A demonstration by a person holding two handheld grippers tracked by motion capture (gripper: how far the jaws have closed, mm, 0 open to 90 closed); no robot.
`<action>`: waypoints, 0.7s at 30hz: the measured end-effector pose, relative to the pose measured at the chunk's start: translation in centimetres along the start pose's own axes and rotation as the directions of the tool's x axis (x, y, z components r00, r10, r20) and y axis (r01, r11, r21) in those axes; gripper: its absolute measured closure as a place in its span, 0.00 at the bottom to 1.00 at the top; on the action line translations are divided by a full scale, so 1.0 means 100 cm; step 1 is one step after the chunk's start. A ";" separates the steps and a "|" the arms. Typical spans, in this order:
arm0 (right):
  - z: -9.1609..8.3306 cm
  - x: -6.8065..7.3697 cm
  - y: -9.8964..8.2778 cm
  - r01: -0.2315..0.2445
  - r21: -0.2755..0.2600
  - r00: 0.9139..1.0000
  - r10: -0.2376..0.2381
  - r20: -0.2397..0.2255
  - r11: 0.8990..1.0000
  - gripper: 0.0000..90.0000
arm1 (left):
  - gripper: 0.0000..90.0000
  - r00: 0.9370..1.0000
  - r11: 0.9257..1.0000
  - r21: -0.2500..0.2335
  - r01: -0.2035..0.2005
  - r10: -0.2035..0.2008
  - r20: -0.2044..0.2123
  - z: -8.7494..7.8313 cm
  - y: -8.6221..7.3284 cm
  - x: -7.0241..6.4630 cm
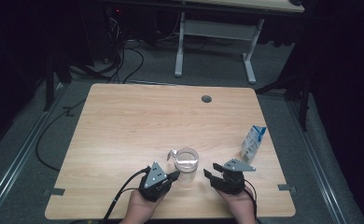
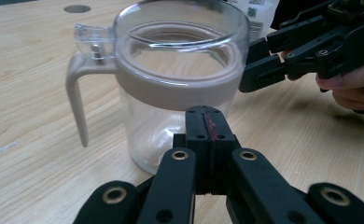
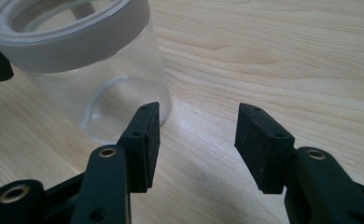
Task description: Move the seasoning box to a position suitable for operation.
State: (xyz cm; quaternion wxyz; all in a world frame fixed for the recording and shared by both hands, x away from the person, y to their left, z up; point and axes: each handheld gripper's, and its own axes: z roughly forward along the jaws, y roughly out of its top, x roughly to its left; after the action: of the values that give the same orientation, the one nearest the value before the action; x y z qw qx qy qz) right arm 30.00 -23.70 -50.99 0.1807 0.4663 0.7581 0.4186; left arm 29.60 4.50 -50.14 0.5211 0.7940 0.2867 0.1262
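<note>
text: none legible | carton (image 1: 253,143), right of the jug (image 1: 186,163): blue and white print, too small to read | same carton behind the jug in the left gripper view (image 2: 257,10): small dark print and a green mark, blurred | jug: no lettering seen

jug (image 1: 186,163) on table (image 1: 124,121), carton (image 1: 253,143) to its right
</note>
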 end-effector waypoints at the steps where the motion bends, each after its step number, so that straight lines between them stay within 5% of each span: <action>1: 0.000 0.000 0.000 -0.004 0.001 1.000 0.004 0.001 1.000 0.56 | 1.00 1.000 1.000 -0.002 0.004 -0.004 -0.002 -0.001 0.000 0.001; 13: 0.003 0.001 0.000 0.002 -0.009 1.000 -0.002 0.003 1.000 0.56 | 0.86 0.994 0.996 -0.003 0.090 -0.090 -0.063 -0.019 0.003 0.029; 21: 0.003 0.004 0.002 0.022 -0.041 1.000 -0.021 0.016 0.999 0.61 | 0.90 0.993 0.998 -0.011 0.066 -0.067 -0.101 -0.022 0.013 0.042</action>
State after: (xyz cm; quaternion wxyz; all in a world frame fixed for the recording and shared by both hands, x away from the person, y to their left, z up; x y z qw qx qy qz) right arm 30.10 -23.21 -50.91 0.2005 0.4574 0.7529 0.4286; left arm 32.26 8.24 -48.45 0.5129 0.7745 0.3385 0.1502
